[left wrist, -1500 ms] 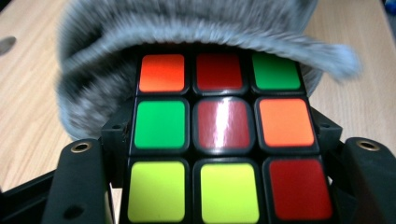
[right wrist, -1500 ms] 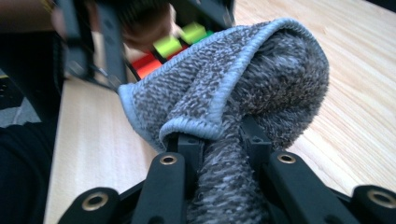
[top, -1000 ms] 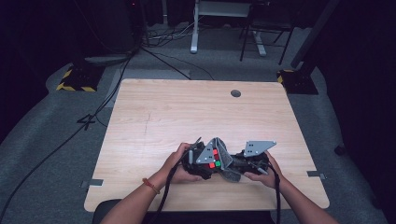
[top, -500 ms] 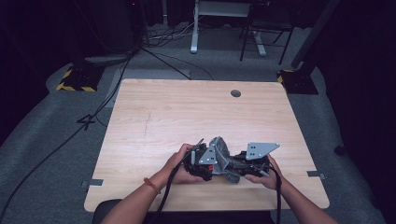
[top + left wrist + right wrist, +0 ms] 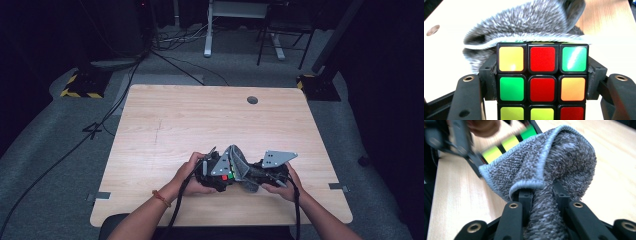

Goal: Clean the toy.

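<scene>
Left tool: clamped on the puzzle cube by two opposite sides, near the counter's front edge.
Right tool: pinching a bunched grey cloth, pressed to the cube's top.
Progress: wiping seems mid-way; the top is covered, the front face is bare.
Counter: pale wood, otherwise bare.
Room: dark, with cables on the grey floor.

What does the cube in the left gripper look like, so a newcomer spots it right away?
Start at the wooden table and go to its near edge, where the two hands meet. The left gripper clamps the cube by its sides, with the grey cloth draped over its top. Its black-framed red, yellow, green and orange squares set it apart.
</scene>
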